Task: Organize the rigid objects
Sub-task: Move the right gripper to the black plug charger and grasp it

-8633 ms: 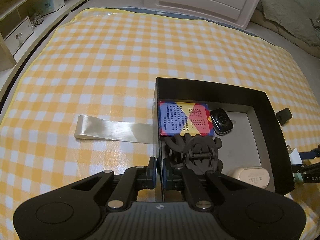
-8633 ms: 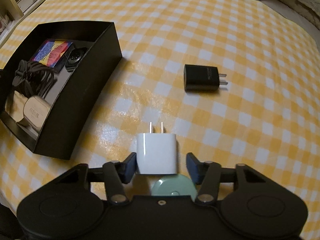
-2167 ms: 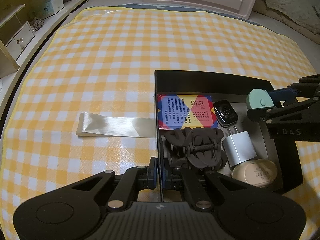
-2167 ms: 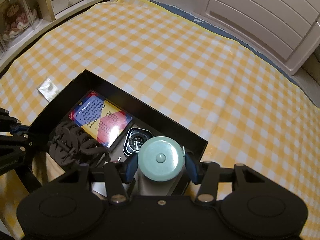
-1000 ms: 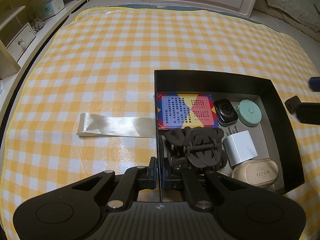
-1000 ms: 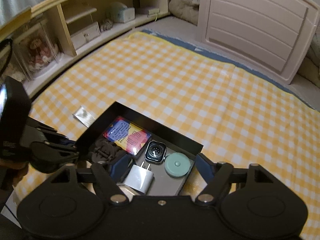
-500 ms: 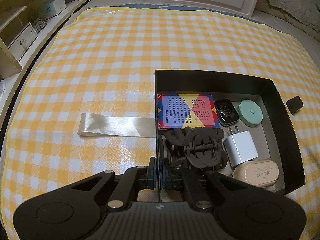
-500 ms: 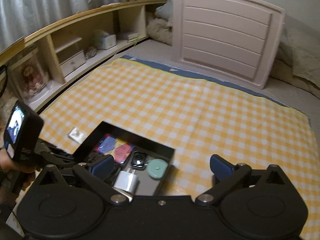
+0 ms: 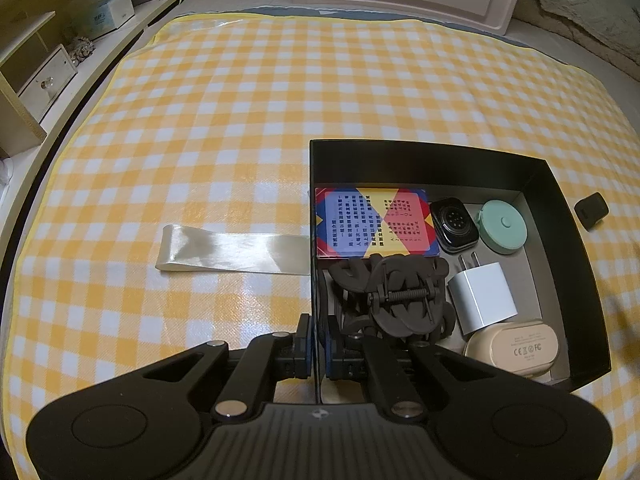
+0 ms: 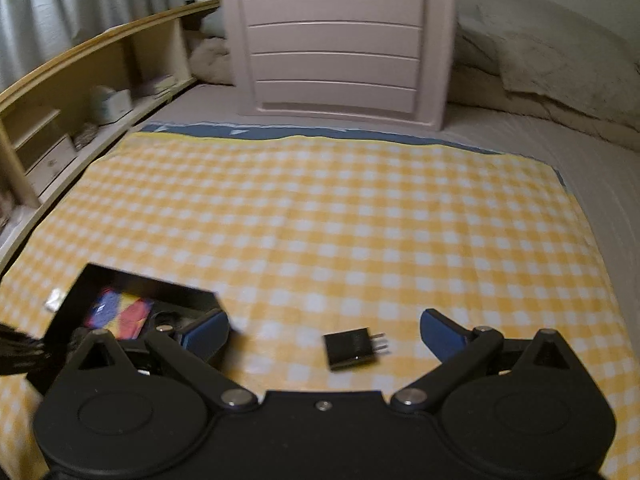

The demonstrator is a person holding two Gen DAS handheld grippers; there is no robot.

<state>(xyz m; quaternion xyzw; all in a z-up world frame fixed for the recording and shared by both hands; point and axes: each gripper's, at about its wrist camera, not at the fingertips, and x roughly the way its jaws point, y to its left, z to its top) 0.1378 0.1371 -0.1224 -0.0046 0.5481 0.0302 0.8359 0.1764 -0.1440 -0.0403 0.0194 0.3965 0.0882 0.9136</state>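
Note:
A black box (image 9: pixel 420 152) sits on the yellow checked cloth. It holds a colourful card pack (image 9: pixel 372 222), a smartwatch (image 9: pixel 454 226), a green tape measure (image 9: pixel 502 226), a white charger (image 9: pixel 482 300), a black hair claw (image 9: pixel 394 300) and a beige earbud case (image 9: pixel 514 348). My left gripper (image 9: pixel 316 344) is shut on the box's left wall. A black charger (image 10: pixel 354 347) lies on the cloth right of the box (image 10: pixel 160 284). It sits just ahead of my right gripper (image 10: pixel 323 330), which is wide open and holds nothing. The same charger (image 9: pixel 592 210) shows in the left wrist view.
A glossy pale ribbon strip (image 9: pixel 232 250) lies flat on the cloth left of the box. Wooden shelves (image 9: pixel 40 80) run along the left side. A white headboard (image 10: pixel 340 40) and pillows (image 10: pixel 560 68) stand beyond the cloth's far edge.
My right gripper has swung to the right, away from the box, and now faces the black charger with its jaws spread wider. The left gripper and the box have stayed put.

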